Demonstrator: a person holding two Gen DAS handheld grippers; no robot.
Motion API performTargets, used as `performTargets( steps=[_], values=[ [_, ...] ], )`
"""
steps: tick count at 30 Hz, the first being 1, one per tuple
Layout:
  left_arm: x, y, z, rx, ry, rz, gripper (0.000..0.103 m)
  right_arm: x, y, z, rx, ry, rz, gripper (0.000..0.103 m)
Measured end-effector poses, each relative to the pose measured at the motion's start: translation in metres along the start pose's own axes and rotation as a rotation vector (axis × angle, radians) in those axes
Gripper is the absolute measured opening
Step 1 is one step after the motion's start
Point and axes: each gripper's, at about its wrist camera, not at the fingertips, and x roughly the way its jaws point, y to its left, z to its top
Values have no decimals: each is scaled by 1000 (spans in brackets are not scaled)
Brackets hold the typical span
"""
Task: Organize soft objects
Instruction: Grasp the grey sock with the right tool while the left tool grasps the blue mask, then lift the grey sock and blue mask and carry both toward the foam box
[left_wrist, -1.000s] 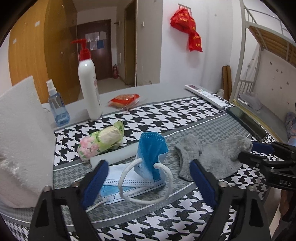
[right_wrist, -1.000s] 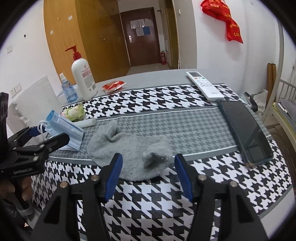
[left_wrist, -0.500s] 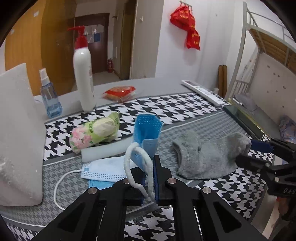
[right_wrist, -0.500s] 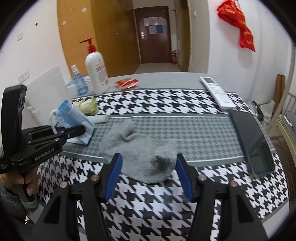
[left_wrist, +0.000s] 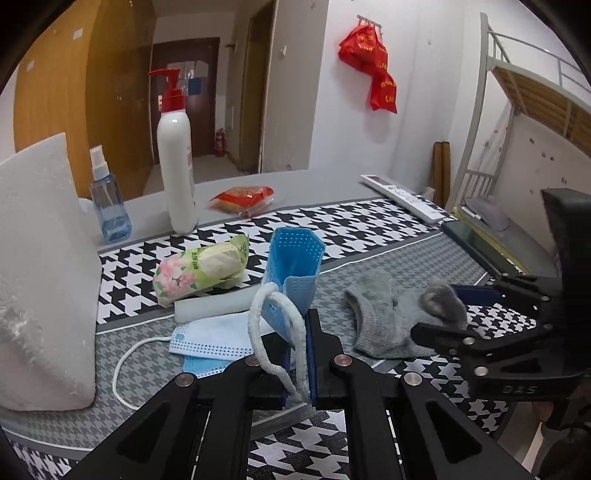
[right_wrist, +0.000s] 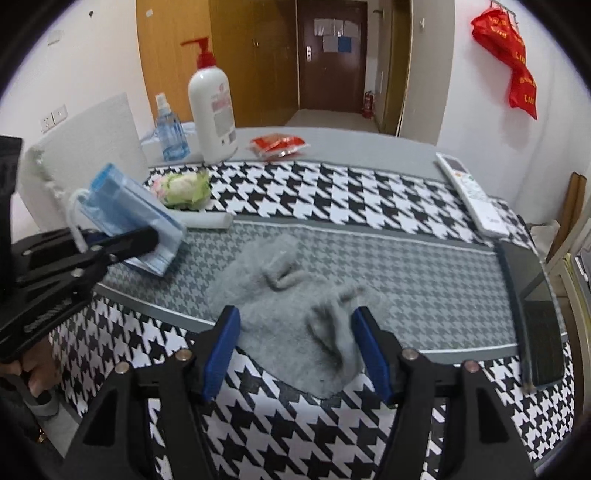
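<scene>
Since a second ago the left gripper (left_wrist: 298, 354) has gone from wide open to clamped tight on the blue folded mask (left_wrist: 293, 266), pinching its lower edge and white ear loop so the mask stands up off the houndstooth table runner (left_wrist: 369, 229). Meanwhile the right gripper (right_wrist: 295, 339) has closed in on the grey sock (right_wrist: 291, 295), which lies flat on the runner; its jaws are opening, straddling the sock's near end, with the right blue pad against the raised toe and the left pad beside the fabric, not squeezing it. A pale surgical mask (left_wrist: 218, 338) lies flat under the lifted one, next to a white foam strip (left_wrist: 218, 304) and a floral tissue pack (left_wrist: 199, 271). Behind stand a pump bottle (left_wrist: 176, 162) and a blue spray bottle (left_wrist: 107, 203).
</scene>
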Motion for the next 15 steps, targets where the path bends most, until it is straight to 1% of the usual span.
performTargets(
  steps=[4, 8, 9, 11, 12, 13, 15],
  values=[
    [-1, -1, -1, 5, -1, 2, 8, 13, -1, -2, -11, 48, -21, 68],
    [-2, -1, 0, 7, -8, 2, 8, 15, 1, -2, -28, 50, -31, 68],
    [-2, -1, 0, 7, -9, 1, 8, 15, 2, -2, -46, 45, -14, 68],
    [-4, -1, 0, 4, -16, 1, 8, 15, 2, -2, -53, 46, -12, 63],
    [-5, -1, 0, 3, -21, 1, 8, 14, 4, -2, -60, 45, -8, 55],
    [-6, 0, 0, 2, -23, 0, 8, 15, 4, -1, -59, 44, -5, 42],
    [-8, -1, -1, 5, -30, 1, 8, 12, 1, -2, -46, 36, -12, 25]
  ],
)
